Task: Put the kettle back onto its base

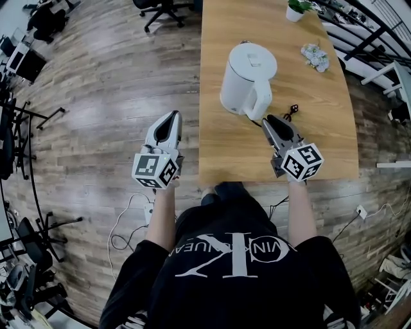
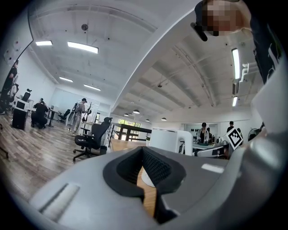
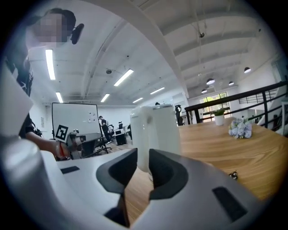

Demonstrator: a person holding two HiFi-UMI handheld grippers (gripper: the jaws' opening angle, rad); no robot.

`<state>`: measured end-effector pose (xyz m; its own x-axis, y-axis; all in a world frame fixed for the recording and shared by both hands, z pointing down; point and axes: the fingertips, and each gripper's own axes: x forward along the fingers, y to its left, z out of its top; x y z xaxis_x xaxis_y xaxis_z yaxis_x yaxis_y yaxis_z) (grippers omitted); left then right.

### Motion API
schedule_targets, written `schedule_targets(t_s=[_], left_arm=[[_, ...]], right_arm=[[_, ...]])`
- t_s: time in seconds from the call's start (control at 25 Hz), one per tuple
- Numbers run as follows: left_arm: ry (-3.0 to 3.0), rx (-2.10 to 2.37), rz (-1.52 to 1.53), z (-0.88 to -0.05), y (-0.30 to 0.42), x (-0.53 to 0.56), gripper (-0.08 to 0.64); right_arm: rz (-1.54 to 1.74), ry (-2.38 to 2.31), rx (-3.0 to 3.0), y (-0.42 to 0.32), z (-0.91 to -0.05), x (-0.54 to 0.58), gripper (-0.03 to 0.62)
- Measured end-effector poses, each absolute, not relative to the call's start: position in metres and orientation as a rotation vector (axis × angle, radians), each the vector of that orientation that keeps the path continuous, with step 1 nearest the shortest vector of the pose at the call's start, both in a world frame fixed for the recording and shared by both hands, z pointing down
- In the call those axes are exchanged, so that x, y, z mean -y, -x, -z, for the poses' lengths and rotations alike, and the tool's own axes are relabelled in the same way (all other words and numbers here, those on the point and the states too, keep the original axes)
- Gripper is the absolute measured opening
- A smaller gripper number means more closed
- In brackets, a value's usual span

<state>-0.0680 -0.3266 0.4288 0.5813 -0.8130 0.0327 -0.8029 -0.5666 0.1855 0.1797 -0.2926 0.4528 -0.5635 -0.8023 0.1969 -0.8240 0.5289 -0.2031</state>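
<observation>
While standing at near edge of wooden table [image 1: 218, 157], holding one gripper per hand, both pointing away from body. Seeing white kettle [image 1: 247, 74] sitting upright on table, left of centre, roughly midway btw near & far edges, lid on, handle [image 1: 262, 96] facing near edge. Not managing to tell whether base is under it. Holding right gripper [image 1: 265, 119] over table, nr near edge, aiming at handle w/ jaws standing apart; lining gap up w/ handle, tips just short of it, pads not pressing on anything. Holding left gripper [image 1: 172, 115] off table, over wood floor [image 1: 96, 96] just beyond left edge, abt level w/ right one, jaws resting shut tip to tip, nothing btw them. Catching kettle in left gripper view too, past jaw tips & a bit to right. Noting small black plug [image 1: 292, 110] lying on table just right of handle, flower bunch [image 1: 315, 56] nr right edge, potted plant [image 1: 297, 9] at far edge, office chair [image 1: 160, 9] on floor beyond far left corner.
</observation>
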Motion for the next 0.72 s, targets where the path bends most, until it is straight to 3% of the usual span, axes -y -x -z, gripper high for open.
schedule_targets(t_s=[0.48, 0.72], left_arm=[[-2.669, 1.325, 0.096, -0.421, 0.075, 0.302, 0.011], [-2.691, 1.299, 0.11, -0.416, 0.076, 0.287, 0.011]], right_arm=[[-0.352, -1.616, 2.588, -0.184, -0.436, 0.265, 0.021], [-0.319, -1.696, 2.577, -0.185, -0.423, 0.246, 0.014]])
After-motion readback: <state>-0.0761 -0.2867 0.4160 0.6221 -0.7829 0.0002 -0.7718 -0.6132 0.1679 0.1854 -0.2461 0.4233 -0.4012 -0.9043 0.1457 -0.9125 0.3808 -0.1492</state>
